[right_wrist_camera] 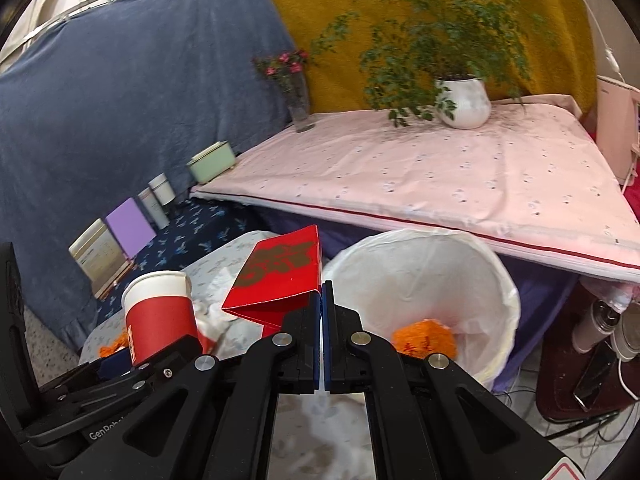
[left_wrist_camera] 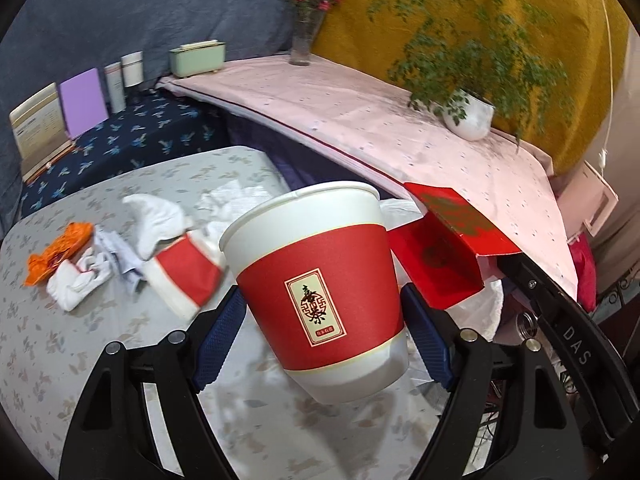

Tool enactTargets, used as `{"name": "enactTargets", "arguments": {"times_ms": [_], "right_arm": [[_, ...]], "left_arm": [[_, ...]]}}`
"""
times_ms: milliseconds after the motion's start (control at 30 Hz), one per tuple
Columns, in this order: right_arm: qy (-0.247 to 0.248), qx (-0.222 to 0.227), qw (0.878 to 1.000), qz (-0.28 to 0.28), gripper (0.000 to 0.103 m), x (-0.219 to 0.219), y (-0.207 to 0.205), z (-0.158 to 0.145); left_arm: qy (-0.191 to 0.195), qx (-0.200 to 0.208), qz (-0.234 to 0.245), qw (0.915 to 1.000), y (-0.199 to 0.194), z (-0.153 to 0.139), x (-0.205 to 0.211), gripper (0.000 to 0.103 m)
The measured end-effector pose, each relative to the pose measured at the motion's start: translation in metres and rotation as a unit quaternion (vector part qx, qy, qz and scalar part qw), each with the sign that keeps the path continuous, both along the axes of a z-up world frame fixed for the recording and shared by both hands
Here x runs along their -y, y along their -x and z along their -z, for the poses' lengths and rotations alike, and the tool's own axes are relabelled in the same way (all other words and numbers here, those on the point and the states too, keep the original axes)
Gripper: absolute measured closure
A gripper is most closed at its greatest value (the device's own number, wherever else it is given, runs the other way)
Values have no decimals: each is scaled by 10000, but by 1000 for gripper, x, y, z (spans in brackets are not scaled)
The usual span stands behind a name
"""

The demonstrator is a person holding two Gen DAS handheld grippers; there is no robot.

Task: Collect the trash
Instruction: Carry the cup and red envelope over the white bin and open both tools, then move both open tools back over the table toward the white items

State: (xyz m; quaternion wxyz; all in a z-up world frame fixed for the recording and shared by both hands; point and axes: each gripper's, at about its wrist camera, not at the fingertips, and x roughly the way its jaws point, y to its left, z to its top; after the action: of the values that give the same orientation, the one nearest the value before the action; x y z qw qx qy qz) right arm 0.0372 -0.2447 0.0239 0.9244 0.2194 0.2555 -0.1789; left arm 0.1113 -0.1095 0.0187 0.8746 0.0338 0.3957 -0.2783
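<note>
My left gripper (left_wrist_camera: 324,332) is shut on a red-and-white paper cup (left_wrist_camera: 320,280) and holds it tilted above the grey floral table (left_wrist_camera: 60,360). The cup also shows in the right wrist view (right_wrist_camera: 160,312). My right gripper (right_wrist_camera: 322,300) is shut on a folded red carton (right_wrist_camera: 280,276), held beside the white-lined trash bin (right_wrist_camera: 432,264); the carton also shows in the left wrist view (left_wrist_camera: 448,248). An orange wrapper (right_wrist_camera: 424,338) lies inside the bin. On the table lie a crushed red-and-white cup (left_wrist_camera: 184,276), white tissues (left_wrist_camera: 156,220) and an orange wrapper (left_wrist_camera: 60,252).
A pink-covered raised surface (right_wrist_camera: 440,176) stands behind the bin with a potted plant (right_wrist_camera: 464,100) and a flower vase (right_wrist_camera: 298,100). Books (left_wrist_camera: 60,116), canisters (left_wrist_camera: 124,76) and a green box (left_wrist_camera: 196,58) line the blue cloth at the back left.
</note>
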Motion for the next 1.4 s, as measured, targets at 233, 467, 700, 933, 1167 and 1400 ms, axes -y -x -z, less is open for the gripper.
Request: {"name": "enactTargets", "arguments": {"times_ms": [233,467,700,933,1167,1400], "right_arm": [[-114,-18,9995,307,102,36,14,10],[-202,-69,9984,526,102,59,23,21],[-226,-216,9975,632,102,74,22,34],[-268,-344,9965,715,95,81,16,42],[-283,-391,9959,760,92,82,16,46],[-213,-337,9967,710,85,75,14,39]], "left_arm": [[-107,1,380,9992,6,6,45,28],[-130,-88,687,9975,7,17,72,28],[-131,-177,943,9953,2,27,90,28],[62,-433,998,9940,-11,37,99,26],[89,-331,834,9959,-18,37,93,17],[97,-311,667,9972,-22,37,81,17]]}}
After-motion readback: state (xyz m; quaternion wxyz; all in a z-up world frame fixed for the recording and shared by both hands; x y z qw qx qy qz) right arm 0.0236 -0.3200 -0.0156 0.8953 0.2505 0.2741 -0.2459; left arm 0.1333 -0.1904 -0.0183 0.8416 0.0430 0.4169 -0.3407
